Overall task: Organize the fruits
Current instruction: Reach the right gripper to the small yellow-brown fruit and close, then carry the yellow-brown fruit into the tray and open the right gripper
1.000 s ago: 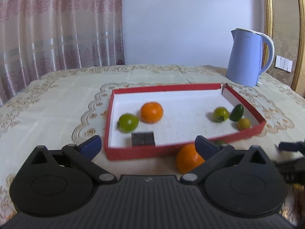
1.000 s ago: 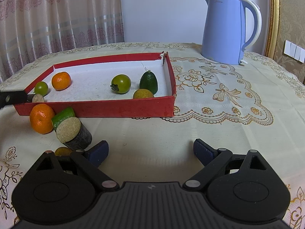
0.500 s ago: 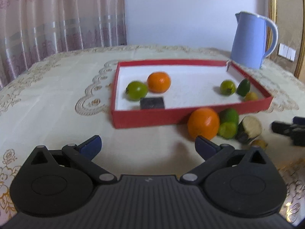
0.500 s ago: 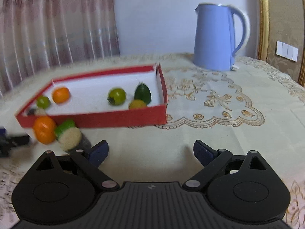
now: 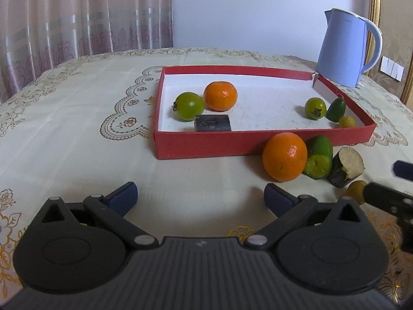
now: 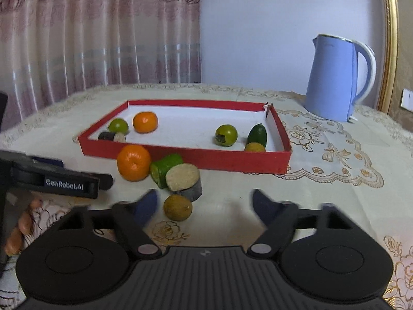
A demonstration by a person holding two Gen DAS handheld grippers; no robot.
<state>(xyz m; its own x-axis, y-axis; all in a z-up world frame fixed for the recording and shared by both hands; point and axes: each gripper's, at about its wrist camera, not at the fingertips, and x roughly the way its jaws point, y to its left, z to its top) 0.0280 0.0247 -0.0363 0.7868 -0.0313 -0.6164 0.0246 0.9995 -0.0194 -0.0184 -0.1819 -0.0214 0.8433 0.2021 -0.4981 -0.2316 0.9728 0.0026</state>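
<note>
**Fruit lay inside and in front of the red tray on the covered table**

The table was covered with a cream cloth with gold embroidery, and behind it hung a pink patterned curtain next to a pale wall. A blue kettle stood at the far right of the table, just behind the right far corner of the red tray.

Inside the tray, on the left side, an orange lay beside a green tomato, and a dark cut piece lay just in front of them, near the front wall. On the right side of the tray were a second green tomato, a dark green fruit and a small yellow fruit, close together.

Outside the tray, against its front wall, a second orange touched a green cut piece. A dark piece with a pale cut face lay against that green piece, and a small brownish round fruit lay nearer still.

The left gripper hung over the bare cloth with its fingers wide apart and nothing between them. The right gripper also had its fingers apart; the brownish fruit was just beside its left finger, inside the gap, but not clamped.
</note>
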